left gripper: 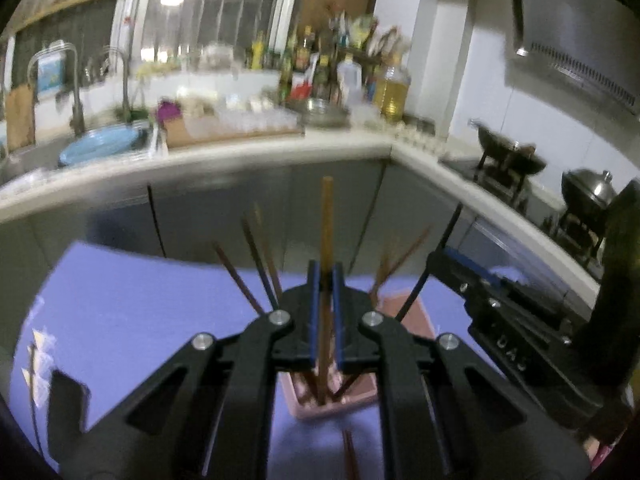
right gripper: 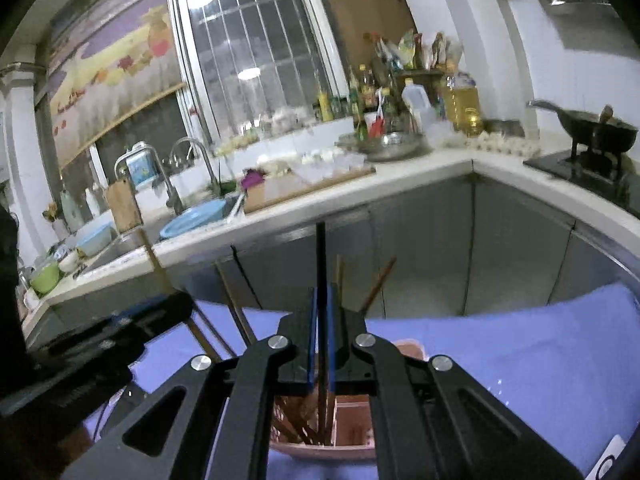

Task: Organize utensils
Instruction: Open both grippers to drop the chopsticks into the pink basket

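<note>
A pink holder (right gripper: 320, 446) sits on a purple cloth (left gripper: 132, 312), with at least two compartments visible from the right wrist view. Several brown chopsticks (left gripper: 256, 268) stand in it, fanned outward at different angles. One tan chopstick (left gripper: 327, 220) stands almost upright over the holder, pinched between the left gripper's (left gripper: 325, 280) closed blue pads. One black chopstick (right gripper: 321, 256) also stands upright, its lower end in the holder, clamped in the right gripper (right gripper: 321, 304). Another chopstick (left gripper: 349, 456) lies on the cloth just before the holder.
</note>
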A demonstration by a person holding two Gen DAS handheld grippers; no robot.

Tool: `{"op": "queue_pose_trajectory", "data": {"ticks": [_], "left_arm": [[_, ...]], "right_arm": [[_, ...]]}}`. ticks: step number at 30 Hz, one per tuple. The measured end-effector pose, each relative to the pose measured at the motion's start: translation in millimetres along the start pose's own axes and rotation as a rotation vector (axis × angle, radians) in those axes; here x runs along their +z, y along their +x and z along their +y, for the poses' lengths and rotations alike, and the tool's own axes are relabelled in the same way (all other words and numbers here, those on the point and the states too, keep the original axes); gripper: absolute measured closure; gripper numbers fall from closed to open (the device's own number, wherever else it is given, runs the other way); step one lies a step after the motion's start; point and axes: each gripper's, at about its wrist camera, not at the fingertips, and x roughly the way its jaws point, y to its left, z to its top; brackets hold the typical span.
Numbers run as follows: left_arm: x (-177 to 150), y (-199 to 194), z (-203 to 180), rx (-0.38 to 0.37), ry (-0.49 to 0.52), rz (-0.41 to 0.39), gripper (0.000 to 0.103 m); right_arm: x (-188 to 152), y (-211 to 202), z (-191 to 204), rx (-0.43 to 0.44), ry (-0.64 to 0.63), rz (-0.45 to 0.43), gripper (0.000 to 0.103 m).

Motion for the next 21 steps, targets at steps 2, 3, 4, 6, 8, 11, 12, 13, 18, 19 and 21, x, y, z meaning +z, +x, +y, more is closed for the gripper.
{"op": "queue_pose_trajectory", "data": {"ticks": [2, 3, 4, 6, 8, 11, 12, 13, 18, 19, 21], "left_arm": [[-15, 23, -3, 0.006, 0.015, 0.106, 0.093], [-23, 29, -3, 0.025, 0.023, 0.133, 0.092], [-31, 32, -3, 0.046, 0.030, 0.149, 0.091], [-45, 28, 0, 0.071, 0.029, 0.139, 0.090], [-55, 16, 5, 0.098, 0.023, 0.105, 0.088], [-71, -6, 11, 0.160, 0.023, 0.050, 0.082], [-75, -11, 11, 0.179, 0.030, 0.037, 0.081], [-83, -19, 12, 0.209, 0.042, 0.017, 0.079], [-113, -47, 15, 0.278, 0.084, -0.028, 0.073], [-117, -51, 16, 0.282, 0.084, -0.029, 0.071], [-127, -59, 17, 0.288, 0.090, -0.032, 0.071]], "right_arm": [[-6, 6, 5, 0.015, 0.003, 0.052, 0.096], [-8, 7, 6, 0.018, 0.004, 0.068, 0.096], [-11, 5, 9, 0.021, 0.007, 0.074, 0.095], [-16, -6, 11, 0.025, 0.017, 0.045, 0.092], [-23, -21, 12, 0.030, 0.038, 0.005, 0.082], [-40, -45, 12, 0.046, 0.083, -0.049, 0.062], [-50, -54, 13, 0.049, 0.095, -0.067, 0.060], [-61, -62, 15, 0.048, 0.101, -0.078, 0.059], [-117, -85, 21, 0.039, 0.144, -0.061, 0.057], [-124, -86, 21, 0.036, 0.154, -0.055, 0.057], [-145, -91, 22, 0.030, 0.182, -0.028, 0.057]]}}
